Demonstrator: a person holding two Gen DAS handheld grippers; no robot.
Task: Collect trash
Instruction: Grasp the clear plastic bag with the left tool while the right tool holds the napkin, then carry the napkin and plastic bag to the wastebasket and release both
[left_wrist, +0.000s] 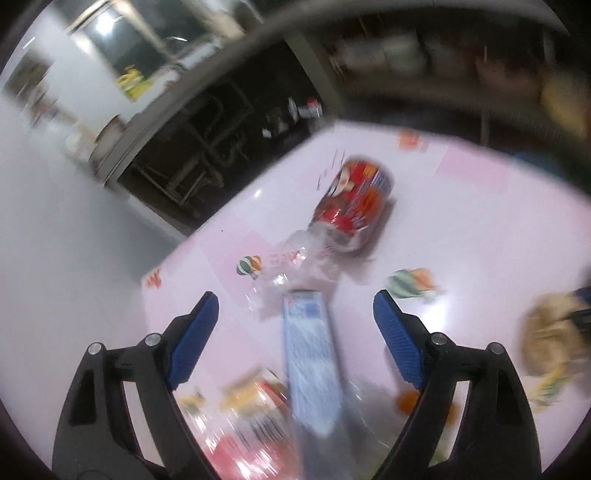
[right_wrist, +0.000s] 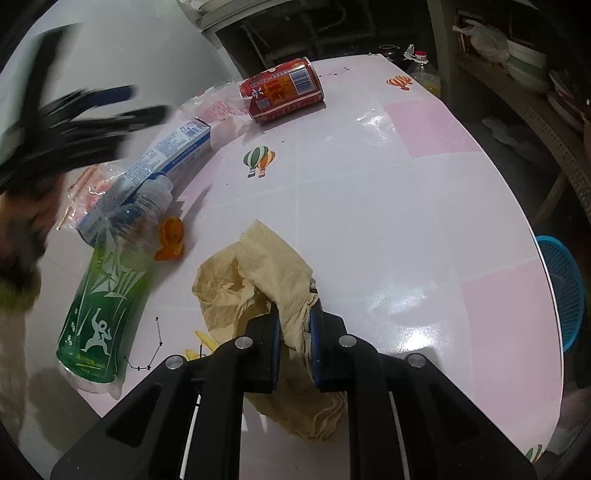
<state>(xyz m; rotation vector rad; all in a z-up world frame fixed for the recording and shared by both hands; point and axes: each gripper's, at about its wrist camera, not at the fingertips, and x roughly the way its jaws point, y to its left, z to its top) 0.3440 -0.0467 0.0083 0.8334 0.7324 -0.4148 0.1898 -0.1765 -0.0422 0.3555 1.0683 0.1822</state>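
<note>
My right gripper (right_wrist: 295, 319) is shut on a crumpled beige tissue (right_wrist: 255, 269) just above the pink table (right_wrist: 406, 221). My left gripper (left_wrist: 295, 301) is open, its blue pads apart above a long blue-and-white box (left_wrist: 310, 354); nothing is pressed between them. The right wrist view shows that box (right_wrist: 173, 147) lying flat, with the left gripper (right_wrist: 140, 105) blurred over it. A red can (left_wrist: 354, 199) lies on its side beyond a clear plastic wrapper (left_wrist: 295, 266). A green-labelled bottle (right_wrist: 107, 291) lies at the near left, beside a piece of orange peel (right_wrist: 170, 238).
A blue plastic basket (right_wrist: 561, 291) stands on the floor past the table's right edge. A plastic bottle (right_wrist: 424, 72) stands behind the far edge. Shelves with bowls (right_wrist: 524, 62) are at the back right. A white cabinet (left_wrist: 55, 221) is to the left.
</note>
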